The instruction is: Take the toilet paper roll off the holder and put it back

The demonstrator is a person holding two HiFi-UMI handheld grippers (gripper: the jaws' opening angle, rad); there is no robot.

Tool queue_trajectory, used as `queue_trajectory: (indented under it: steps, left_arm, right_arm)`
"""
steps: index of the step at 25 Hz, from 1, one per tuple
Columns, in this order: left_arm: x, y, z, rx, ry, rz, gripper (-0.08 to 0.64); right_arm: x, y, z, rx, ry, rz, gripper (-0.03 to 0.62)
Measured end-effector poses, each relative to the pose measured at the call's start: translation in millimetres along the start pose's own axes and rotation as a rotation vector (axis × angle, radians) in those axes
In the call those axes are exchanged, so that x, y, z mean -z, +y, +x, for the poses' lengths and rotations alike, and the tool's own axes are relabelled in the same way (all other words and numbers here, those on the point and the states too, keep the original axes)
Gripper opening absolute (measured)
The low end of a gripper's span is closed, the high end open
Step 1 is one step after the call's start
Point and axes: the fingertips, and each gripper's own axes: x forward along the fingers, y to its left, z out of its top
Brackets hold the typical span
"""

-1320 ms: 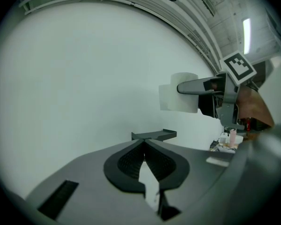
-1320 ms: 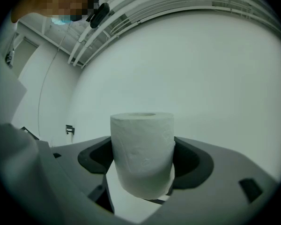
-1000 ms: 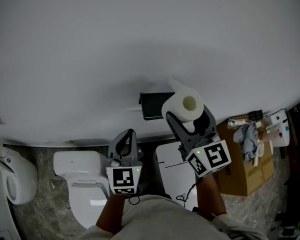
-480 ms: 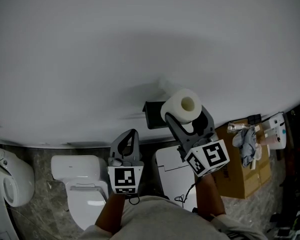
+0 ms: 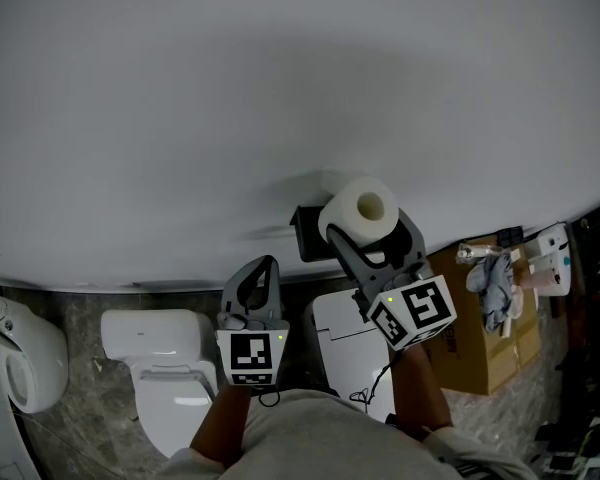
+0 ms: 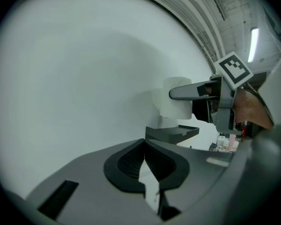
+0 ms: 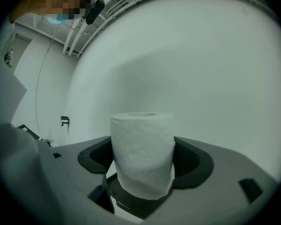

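white toilet paper roll [image 5: 358, 211] is clamped upright between the fingers of the right gripper [image 5: 372, 236]. over the last second it has shifted from beside the black holder [image 5: 306, 230] to just above it, close to the wall. judged: put-back nearly done, roll not yet released. left gripper [image 5: 252, 286] hangs lower, fingers closed on nothing.

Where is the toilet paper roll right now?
The toilet paper roll sits right of centre in the head view, gripped in the right claw, just above the black holder on the white wall.
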Motion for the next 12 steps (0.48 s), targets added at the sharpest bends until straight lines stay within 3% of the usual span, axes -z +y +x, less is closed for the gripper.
queue_trajectory:
  steps: [12]
  left_arm:
    - [9.4, 5.5, 5.9, 0.006, 0.020, -0.006, 0.009]
  right_arm:
    - [20.2, 1.0, 13.1, -0.007, 0.042, 0.033, 0.360]
